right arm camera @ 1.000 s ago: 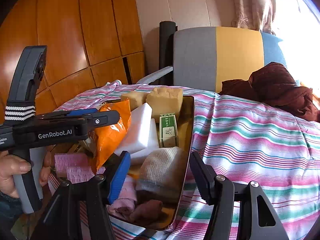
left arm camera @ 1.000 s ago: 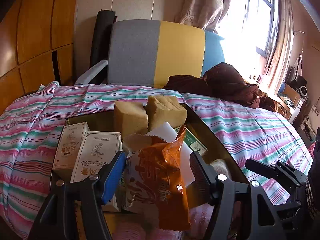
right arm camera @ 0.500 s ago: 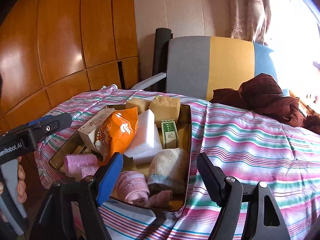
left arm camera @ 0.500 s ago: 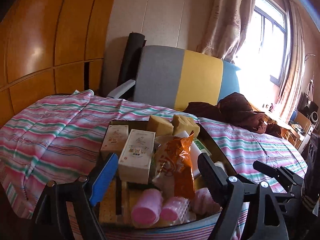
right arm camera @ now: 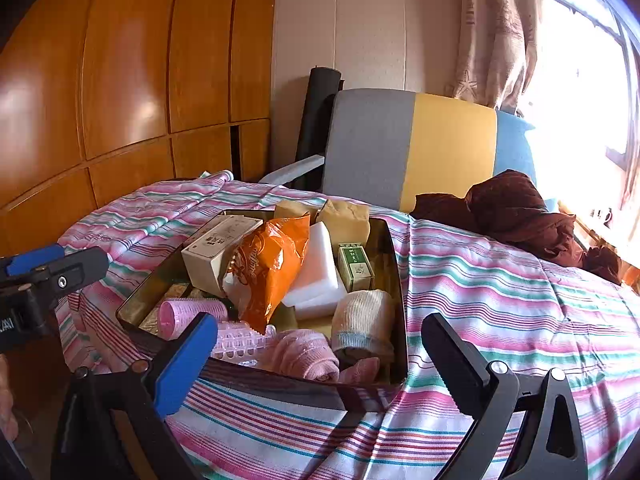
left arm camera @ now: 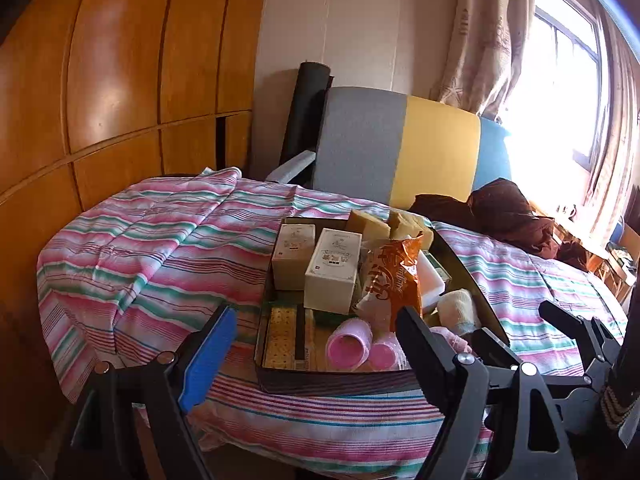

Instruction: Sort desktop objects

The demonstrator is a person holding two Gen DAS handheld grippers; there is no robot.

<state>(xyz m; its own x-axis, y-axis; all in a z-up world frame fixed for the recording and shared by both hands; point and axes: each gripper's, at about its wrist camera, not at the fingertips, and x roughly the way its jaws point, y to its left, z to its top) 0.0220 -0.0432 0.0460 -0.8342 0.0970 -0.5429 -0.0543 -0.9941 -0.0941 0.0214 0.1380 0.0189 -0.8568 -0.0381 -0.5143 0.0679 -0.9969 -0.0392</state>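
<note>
A dark glossy tray (right arm camera: 394,264) sits on the striped pink-and-green bedspread (right arm camera: 500,280), crowded: an orange crinkly snack bag (right arm camera: 272,264) stands upright mid-tray, cream cartons (left arm camera: 332,276) left of it, white foam blocks (right arm camera: 316,272) and a green box (right arm camera: 354,266) right — pink hair rollers (left arm camera: 350,342) lie in front, probably plastic. Left gripper (left arm camera: 316,340) and right gripper (right arm camera: 320,354) both gape, empty, short of the tray.

Ahead of the right gripper, the orange snack bag (right arm camera: 272,264) hides part of the white foam block (right arm camera: 316,268) and the cardboard box (right arm camera: 218,248); print on the small green box (right arm camera: 355,266) is too small to read. The left gripper (right arm camera: 52,270) is cut off at the left edge
</note>
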